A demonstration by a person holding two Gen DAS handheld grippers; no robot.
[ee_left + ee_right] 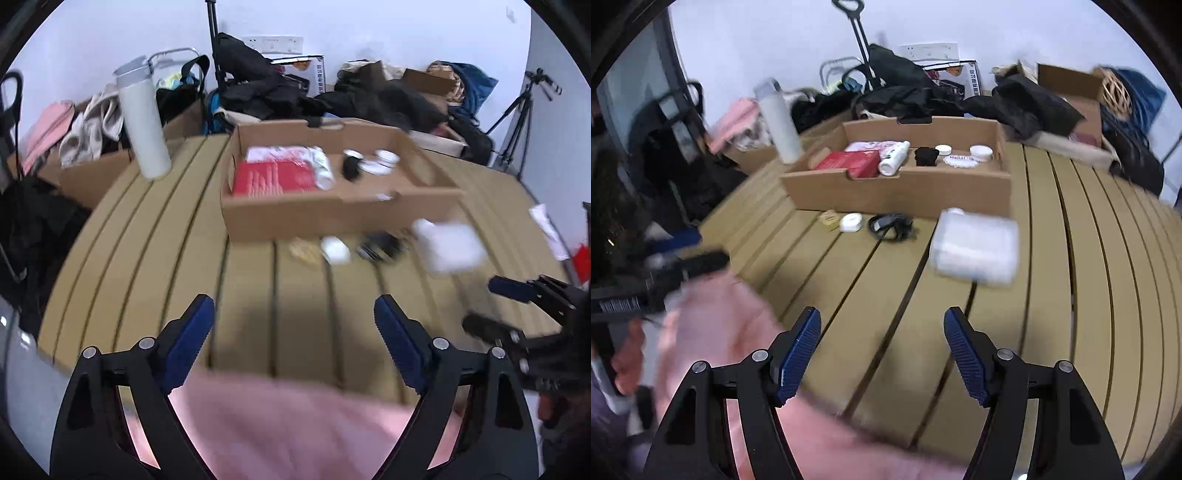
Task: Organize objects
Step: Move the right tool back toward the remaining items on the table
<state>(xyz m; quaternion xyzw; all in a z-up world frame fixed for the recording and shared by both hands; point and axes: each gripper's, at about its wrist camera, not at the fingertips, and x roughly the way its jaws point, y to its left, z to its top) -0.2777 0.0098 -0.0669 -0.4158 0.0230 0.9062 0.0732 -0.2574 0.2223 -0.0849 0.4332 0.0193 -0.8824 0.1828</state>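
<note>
A shallow cardboard tray (332, 212) (897, 194) sits on the slatted tan table (243, 295) (1071, 258). It holds a red box (275, 179) (849, 162), a white bottle (894, 158), a black item (926, 156) and white lids (980, 152). In front of it lie a white plastic box (448, 245) (975, 246), a black cable bundle (380, 245) (891, 226), a small white round case (335, 250) (851, 222) and a tan piece (830, 219). My left gripper (293, 332) is open and empty over the near table. My right gripper (882, 343) is open and empty; it also shows at the right of the left wrist view (491, 306).
A tall white flask (142, 118) (779, 120) stands left of the tray. Pink cloth (288, 424) (713, 332) lies at the table's near edge. Black clothes, bags and cardboard boxes (332, 96) crowd the back. A tripod (517, 122) stands at the far right.
</note>
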